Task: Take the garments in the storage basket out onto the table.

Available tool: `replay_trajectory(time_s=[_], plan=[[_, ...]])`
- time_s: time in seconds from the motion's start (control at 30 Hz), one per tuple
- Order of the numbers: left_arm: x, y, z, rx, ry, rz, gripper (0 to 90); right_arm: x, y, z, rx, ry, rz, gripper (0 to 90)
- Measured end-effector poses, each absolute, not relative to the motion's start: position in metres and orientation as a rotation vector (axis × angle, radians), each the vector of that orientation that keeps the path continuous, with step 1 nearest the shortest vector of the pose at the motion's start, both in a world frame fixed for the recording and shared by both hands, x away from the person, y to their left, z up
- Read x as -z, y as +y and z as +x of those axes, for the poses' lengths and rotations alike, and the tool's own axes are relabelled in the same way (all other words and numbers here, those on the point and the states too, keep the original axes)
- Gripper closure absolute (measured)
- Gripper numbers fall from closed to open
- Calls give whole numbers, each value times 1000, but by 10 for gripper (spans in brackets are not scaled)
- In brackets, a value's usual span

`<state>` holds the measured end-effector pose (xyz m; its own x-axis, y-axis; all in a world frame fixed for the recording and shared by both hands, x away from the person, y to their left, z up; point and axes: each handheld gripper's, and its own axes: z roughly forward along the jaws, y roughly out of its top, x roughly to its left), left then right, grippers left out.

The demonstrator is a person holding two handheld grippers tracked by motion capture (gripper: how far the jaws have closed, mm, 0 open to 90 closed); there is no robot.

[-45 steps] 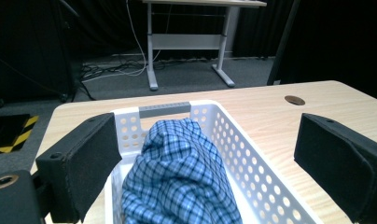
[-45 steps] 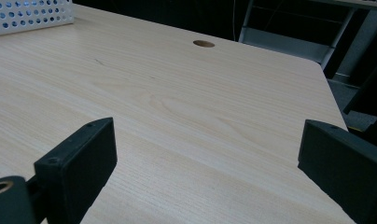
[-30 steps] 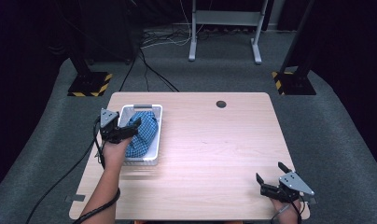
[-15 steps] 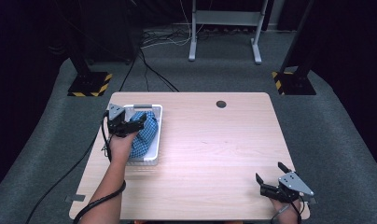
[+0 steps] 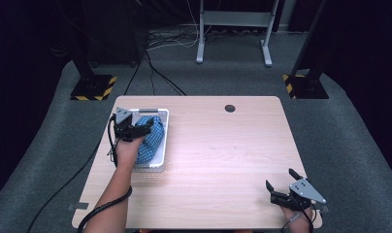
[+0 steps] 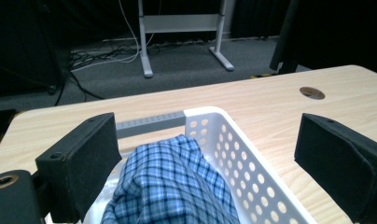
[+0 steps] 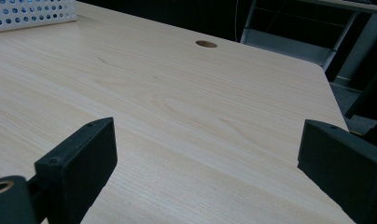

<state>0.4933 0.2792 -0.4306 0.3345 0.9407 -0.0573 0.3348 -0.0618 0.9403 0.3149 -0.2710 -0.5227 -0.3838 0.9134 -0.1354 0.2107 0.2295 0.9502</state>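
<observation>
Two grippers are in our hands. Our left gripper (image 5: 144, 127) hangs with jaws spread wide over the blue checked cloth (image 6: 172, 186), which lies bunched in the white perforated basket (image 6: 252, 172) just below and between them. Our right gripper (image 5: 280, 183) rests well apart near the table (image 5: 223, 155) corner, jaws wide.

Even overhead light, table (image 5: 223, 145) bright against near-black surroundings; soft faint shadows, mild sheen on wood, near jaws slightly blurred in gripper views.
</observation>
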Motion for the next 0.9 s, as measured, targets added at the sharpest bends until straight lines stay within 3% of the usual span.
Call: replay_trajectory(time_s=[0.9], plan=[[461,281,518,-630,1372,1696,66,523,-271,315,-1201,1770,1042,37]])
